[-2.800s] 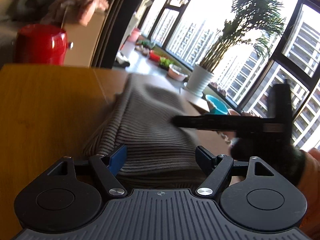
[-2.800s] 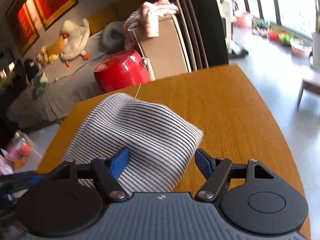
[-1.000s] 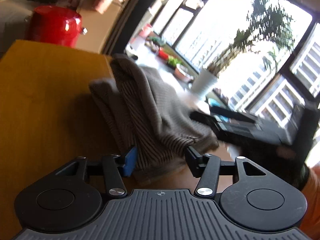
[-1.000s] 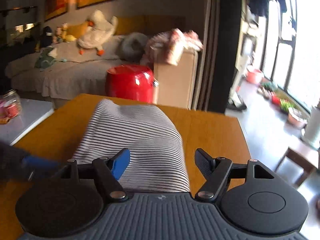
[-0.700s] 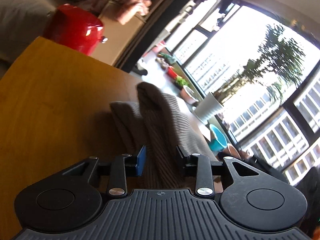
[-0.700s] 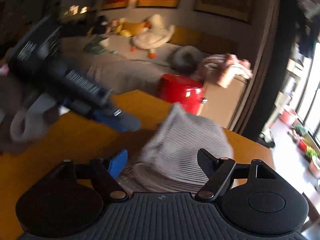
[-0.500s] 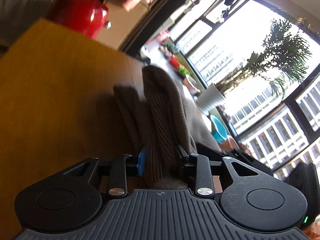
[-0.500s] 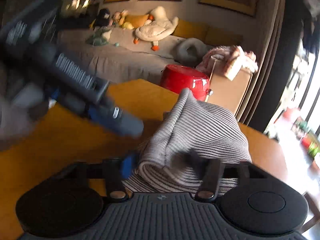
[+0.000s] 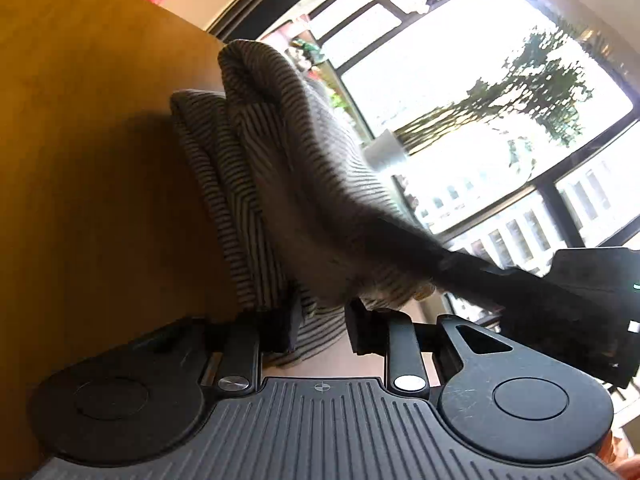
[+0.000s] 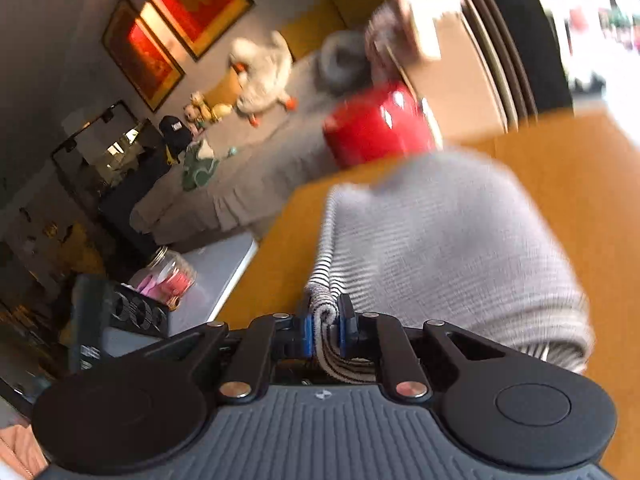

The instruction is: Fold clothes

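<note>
A grey striped garment (image 9: 280,152) lies bunched on the wooden table (image 9: 80,160), with one fold raised in a ridge. My left gripper (image 9: 320,320) has its jaws closing, and the near edge of the garment is pinched between its pads. The right gripper's dark body (image 9: 560,292) reaches in from the right onto the same cloth. In the right wrist view my right gripper (image 10: 325,328) is closing too, its blue pads squeezing a rolled hem of the garment (image 10: 440,240). The left gripper's body (image 10: 120,320) shows at the lower left.
A red pot (image 10: 376,124) stands past the table's far edge (image 10: 580,168), with a sofa and soft toys behind. A jar (image 10: 168,276) sits on a pale low surface (image 10: 224,264) to the left. Large windows and a potted plant (image 9: 520,80) lie beyond the table.
Both grippers went from wide open around the garment to closed on its near edge. The cloth has bunched up into a raised fold, and both views have rolled and dropped lower.
</note>
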